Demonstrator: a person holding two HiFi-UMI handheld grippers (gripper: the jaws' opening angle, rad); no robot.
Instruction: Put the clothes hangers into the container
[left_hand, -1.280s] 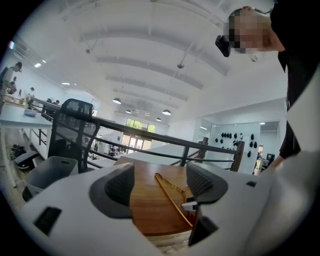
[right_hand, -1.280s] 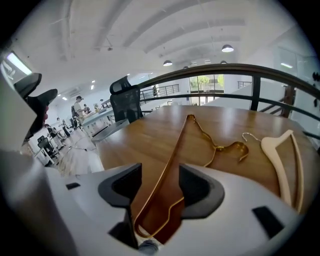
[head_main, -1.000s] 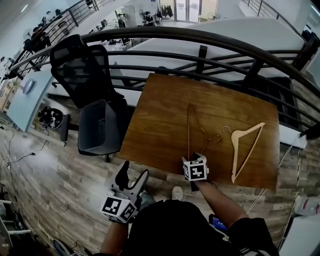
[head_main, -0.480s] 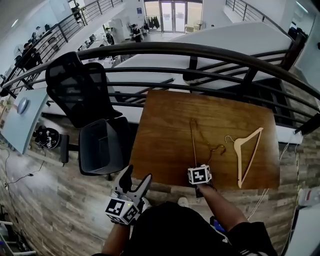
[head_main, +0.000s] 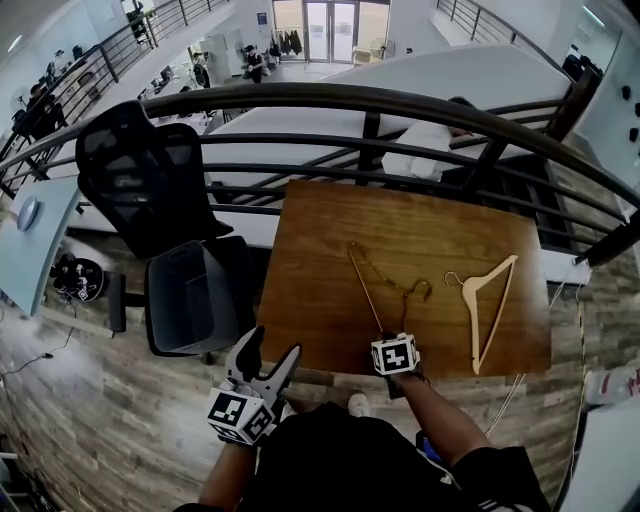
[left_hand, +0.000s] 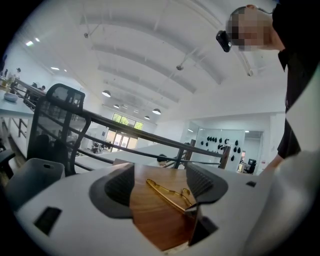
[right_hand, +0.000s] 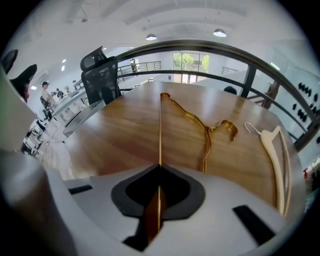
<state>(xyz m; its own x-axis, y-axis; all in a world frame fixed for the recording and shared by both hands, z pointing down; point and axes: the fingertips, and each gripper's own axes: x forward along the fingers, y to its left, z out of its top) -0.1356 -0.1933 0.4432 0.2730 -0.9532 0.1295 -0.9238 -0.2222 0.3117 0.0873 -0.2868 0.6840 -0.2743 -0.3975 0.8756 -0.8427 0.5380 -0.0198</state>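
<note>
Furthest left, off the bench's (head_main: 320, 220) left edge, the grey container (head_main: 190, 300) stands open-topped in front of a black chair (head_main: 140, 165). I cannot tell whether it rests on the seat or the floor.

My left hand-held gripper (head_main: 268, 352) hangs off the bench's near left corner. Its jaws are spread and there is nothing between them. Of the two it is the nearer to the container.

The gold hanger (head_main: 369, 290) lies on the bench about midway along the near edge. Its straight bar runs from that edge away toward the far side, leaning a little left, and its hook curls to the right.

My right hand-held gripper (head_main: 388, 338) is at the near end of that bar. Its jaws are closing, and the thin bar already sits pinched between the pads, so I take the hanger as grasped. It points away from the gripper along the jaws' own line.

As I judge it, the coming move turns on the container lying well to the left of the held hanger, past the left edge. The carry has to swing the long bar leftward over bare wood and then lower it into the opening. The left hand-held gripper and the chair back are the things to clear, and the railing (head_main: 400, 100) bounds the far edge.

The wooden hanger (head_main: 470, 300) lies near the right edge, apart from the gold one and out of the way.
</note>
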